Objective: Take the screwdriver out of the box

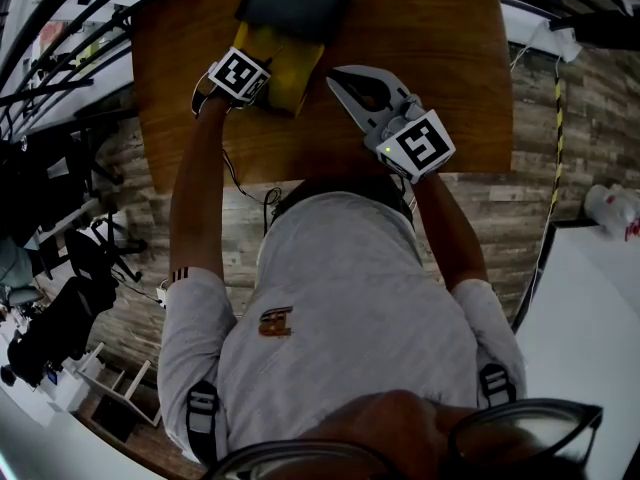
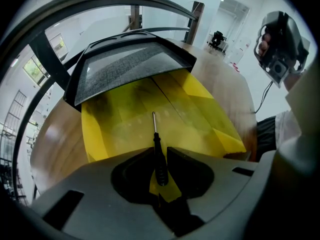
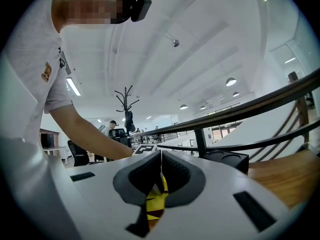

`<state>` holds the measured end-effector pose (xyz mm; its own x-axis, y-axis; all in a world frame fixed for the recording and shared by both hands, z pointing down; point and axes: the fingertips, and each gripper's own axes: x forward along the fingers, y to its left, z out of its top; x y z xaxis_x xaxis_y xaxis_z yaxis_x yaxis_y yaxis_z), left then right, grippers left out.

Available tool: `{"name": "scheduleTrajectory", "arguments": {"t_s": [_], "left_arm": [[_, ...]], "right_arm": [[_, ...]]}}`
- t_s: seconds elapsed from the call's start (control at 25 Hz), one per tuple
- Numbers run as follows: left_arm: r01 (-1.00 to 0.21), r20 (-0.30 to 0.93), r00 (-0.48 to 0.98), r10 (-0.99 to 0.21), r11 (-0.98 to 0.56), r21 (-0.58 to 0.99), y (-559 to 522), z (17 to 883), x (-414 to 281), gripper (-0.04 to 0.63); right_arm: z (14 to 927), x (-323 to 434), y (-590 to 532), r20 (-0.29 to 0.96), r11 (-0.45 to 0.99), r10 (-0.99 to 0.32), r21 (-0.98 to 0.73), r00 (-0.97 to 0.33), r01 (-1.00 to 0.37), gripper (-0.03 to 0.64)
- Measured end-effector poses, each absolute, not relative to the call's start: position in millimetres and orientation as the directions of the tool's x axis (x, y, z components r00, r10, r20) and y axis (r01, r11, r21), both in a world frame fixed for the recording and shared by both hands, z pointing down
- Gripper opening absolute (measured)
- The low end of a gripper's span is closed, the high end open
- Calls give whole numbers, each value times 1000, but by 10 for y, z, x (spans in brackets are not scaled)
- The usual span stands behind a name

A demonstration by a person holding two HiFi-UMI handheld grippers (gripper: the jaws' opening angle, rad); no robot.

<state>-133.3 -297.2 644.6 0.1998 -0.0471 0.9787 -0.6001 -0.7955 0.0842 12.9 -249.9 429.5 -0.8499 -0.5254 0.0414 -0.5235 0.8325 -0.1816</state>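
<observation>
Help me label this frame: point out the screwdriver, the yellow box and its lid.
screwdriver [image 2: 158, 156], left gripper view, on the black handle.
yellow box [image 2: 94, 134], left gripper view, on the left wall.
lid [image 2: 130, 66], left gripper view, on the grey lining.

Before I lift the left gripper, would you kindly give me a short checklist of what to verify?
1. The lid raised, the yellow box open: ok.
2. The screwdriver lies with its handle between the left gripper's jaws: ok.
3. Jaws clamped firmly on the handle: cannot tell.
4. The right gripper shut, empty, beside the box rather than in it: ok.
5. Nothing lying across the screwdriver: ok.
</observation>
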Motion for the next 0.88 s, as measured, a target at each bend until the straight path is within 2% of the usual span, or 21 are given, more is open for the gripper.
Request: {"name": "scheduleTrajectory", "arguments": {"t_s": [0.48, 0.88], "left_arm": [[-610, 970, 227, -81, -789, 77, -2895, 6413, -1313, 74], [-620, 929, 301, -217, -784, 17, -2917, 6092, -1386, 74]], "right_arm": [[4292, 147, -2426, 49, 825, -534, -188, -844, -533, 32], [4284, -57, -2367, 56, 831, -522, -189, -851, -523, 33]]}}
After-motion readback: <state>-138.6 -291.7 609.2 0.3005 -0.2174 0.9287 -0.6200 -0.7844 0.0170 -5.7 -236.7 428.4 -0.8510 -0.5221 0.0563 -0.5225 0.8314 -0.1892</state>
